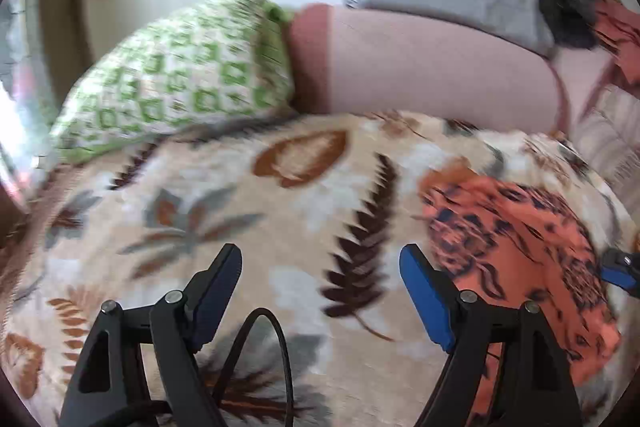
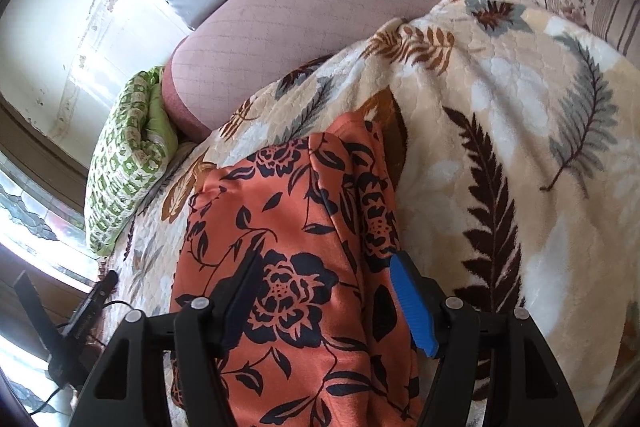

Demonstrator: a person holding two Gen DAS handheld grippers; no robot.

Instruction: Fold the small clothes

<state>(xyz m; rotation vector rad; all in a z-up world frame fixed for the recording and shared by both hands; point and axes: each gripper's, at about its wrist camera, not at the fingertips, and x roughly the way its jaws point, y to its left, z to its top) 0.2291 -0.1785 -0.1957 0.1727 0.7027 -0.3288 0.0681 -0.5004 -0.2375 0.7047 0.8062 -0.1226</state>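
The left hand-held gripper (image 1: 320, 291) hovers with jaws apart over bare leaf-print blanket (image 1: 280, 195), the orange floral garment (image 1: 520, 239) lying just to its right. The right hand-held gripper (image 2: 324, 299) stands spread wide, straddling the garment's (image 2: 280, 227) folded right edge, open blanket (image 2: 520, 147) beyond

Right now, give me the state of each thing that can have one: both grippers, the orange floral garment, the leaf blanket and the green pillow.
Left gripper: open, empty, over the blanket.
Right gripper: open, jaws astride the garment, not closed on it.
Orange garment with dark floral print: lying on the blanket, partly folded, one side lapped over.
Cream leaf-print fleece blanket: spread, rumpled.
Green checked pillow: lying at the blanket's edge.
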